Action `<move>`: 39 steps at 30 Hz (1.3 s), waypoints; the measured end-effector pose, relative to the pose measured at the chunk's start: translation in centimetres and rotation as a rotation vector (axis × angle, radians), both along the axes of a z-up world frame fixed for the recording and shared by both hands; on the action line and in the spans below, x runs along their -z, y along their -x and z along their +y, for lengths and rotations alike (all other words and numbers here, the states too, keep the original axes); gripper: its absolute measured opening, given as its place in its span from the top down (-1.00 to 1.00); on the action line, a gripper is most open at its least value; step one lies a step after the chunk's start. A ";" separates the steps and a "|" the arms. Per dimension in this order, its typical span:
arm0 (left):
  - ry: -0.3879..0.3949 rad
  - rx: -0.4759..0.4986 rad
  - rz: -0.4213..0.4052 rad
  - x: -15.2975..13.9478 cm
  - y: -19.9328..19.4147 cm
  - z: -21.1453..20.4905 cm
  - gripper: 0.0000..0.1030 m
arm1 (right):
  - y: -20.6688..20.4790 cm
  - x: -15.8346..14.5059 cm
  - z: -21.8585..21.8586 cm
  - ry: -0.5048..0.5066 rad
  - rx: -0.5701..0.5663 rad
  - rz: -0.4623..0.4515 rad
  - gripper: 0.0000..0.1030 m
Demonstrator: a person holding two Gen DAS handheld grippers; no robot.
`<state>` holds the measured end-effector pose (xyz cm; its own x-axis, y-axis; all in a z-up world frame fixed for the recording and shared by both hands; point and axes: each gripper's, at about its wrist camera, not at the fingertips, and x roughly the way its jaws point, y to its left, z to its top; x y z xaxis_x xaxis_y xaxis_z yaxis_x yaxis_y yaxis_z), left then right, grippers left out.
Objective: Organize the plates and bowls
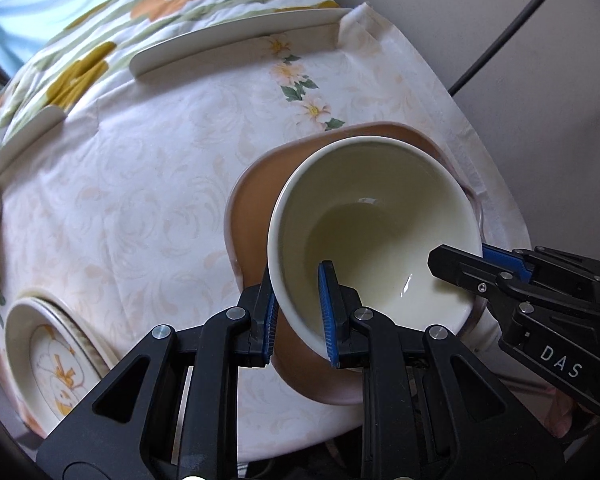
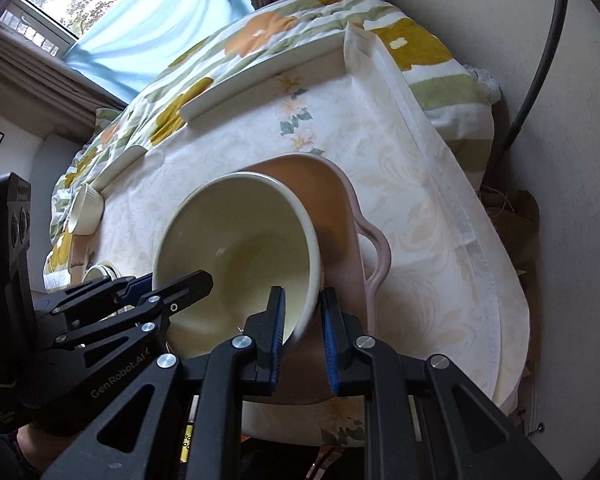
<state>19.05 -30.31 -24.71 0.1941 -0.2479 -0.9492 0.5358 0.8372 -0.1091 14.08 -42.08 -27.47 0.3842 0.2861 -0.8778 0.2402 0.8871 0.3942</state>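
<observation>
Both hand-held grippers are clamped on the rim of one cream bowl (image 1: 374, 232): the left hand-held gripper (image 1: 300, 312) pinches the near wall, one pad inside and one outside, and the right hand-held gripper (image 2: 302, 330) does the same on the opposite side. The bowl hangs tilted over a brown dish (image 2: 340, 208) on the counter (image 1: 140, 200), low above it or already resting in it.

The grips are thin, on a smooth glazed rim. If the two hands sink unevenly, the bowl could twist between the pads, slip and knock the dish. Letting go while it is tilted could make it rock or slide toward the dish handle (image 2: 378, 256), near the counter's edge.

Whether the bowl's base touches the dish cannot be told; the bowl itself hides the gap. The flat plates (image 1: 236, 46) at the far edge are seen edge-on only. A patterned plate stack (image 1: 60, 360) is cut off by the left view's border, and a small cup (image 2: 84, 208) is too distorted to read.
</observation>
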 end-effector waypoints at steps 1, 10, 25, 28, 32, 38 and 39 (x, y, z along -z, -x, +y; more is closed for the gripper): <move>-0.006 0.007 -0.003 0.1 0.0 -0.1 0.68 | 0.0 0.1 -0.1 -0.001 0.006 0.004 0.68; -0.069 0.052 -0.073 0.6 0.0 -1.1 0.68 | 0.2 0.6 0.0 0.005 0.022 0.014 0.68; -0.055 0.020 -0.086 -0.7 0.1 -0.4 0.67 | 0.8 -0.8 0.3 0.044 0.000 -0.016 0.68; -0.042 0.014 -0.109 -1.9 0.4 -0.2 0.67 | 1.3 -1.5 0.2 0.058 -0.007 -0.032 0.68; -0.017 -0.007 -0.136 -3.7 1.0 0.4 0.67 | 2.3 -3.2 -0.3 0.072 -0.008 -0.072 0.68; 0.047 -0.102 -0.211 -7.7 2.1 2.9 0.67 | 2.8 -6.5 0.6 0.094 -0.091 -0.169 0.68; 0.058 -0.126 -0.225 -8.4 2.1 3.7 0.67 | 2.7 -6.9 1.0 0.096 -0.109 -0.183 0.68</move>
<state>16.91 -26.63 -16.27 0.4318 -0.2608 -0.8634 0.4437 0.8949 -0.0484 11.36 -41.12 -20.57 0.5105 0.2536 -0.8216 0.0732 0.9392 0.3354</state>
